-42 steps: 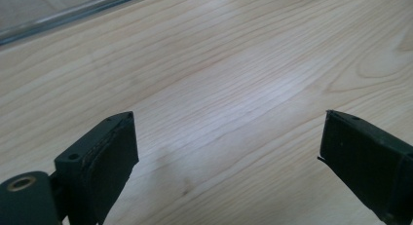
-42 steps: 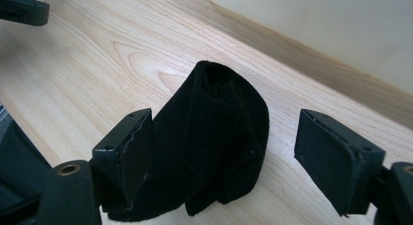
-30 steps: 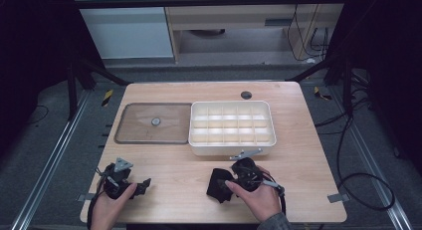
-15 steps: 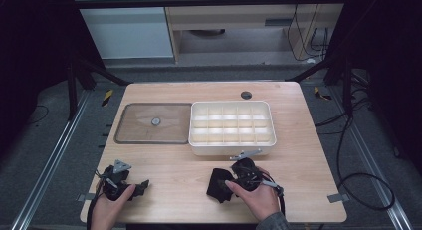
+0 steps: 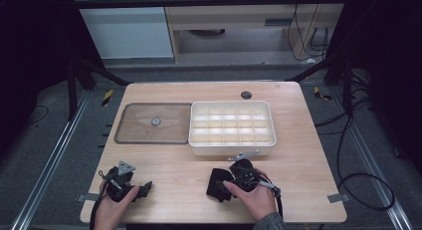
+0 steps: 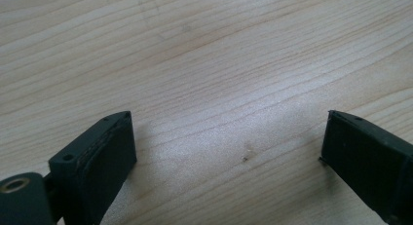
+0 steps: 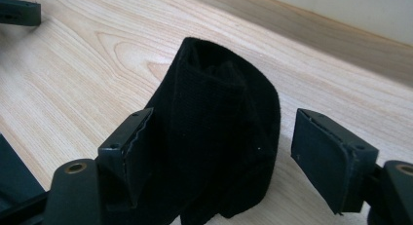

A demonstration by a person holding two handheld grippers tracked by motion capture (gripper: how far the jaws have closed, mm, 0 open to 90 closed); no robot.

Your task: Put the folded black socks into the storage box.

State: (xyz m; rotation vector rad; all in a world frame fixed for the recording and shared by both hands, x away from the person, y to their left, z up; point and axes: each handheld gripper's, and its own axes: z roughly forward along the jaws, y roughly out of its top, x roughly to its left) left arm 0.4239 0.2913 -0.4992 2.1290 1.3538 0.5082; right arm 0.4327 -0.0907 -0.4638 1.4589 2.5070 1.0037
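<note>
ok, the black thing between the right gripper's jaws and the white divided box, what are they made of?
Black piece: looks like soft knit or felt-like fabric, matte; fine woven texture, folded with limp rounded edges. White divided box: probably moulded plastic, smooth and slightly glossy, thin even partition walls; too far off to be sure.

On the table (image 5: pixel 298 135), the box (image 5: pixel 231 128) sits just right of centre, with the lid (image 5: pixel 154 123) touching its 9 o'clock side. A cloth (image 5: pixel 217 184) lies at the box's 6 o'clock, the right gripper (image 5: pixel 230 182) around it. The left gripper (image 5: pixel 144 187) rests at the cloth's 9 o'clock, well apart.
</note>
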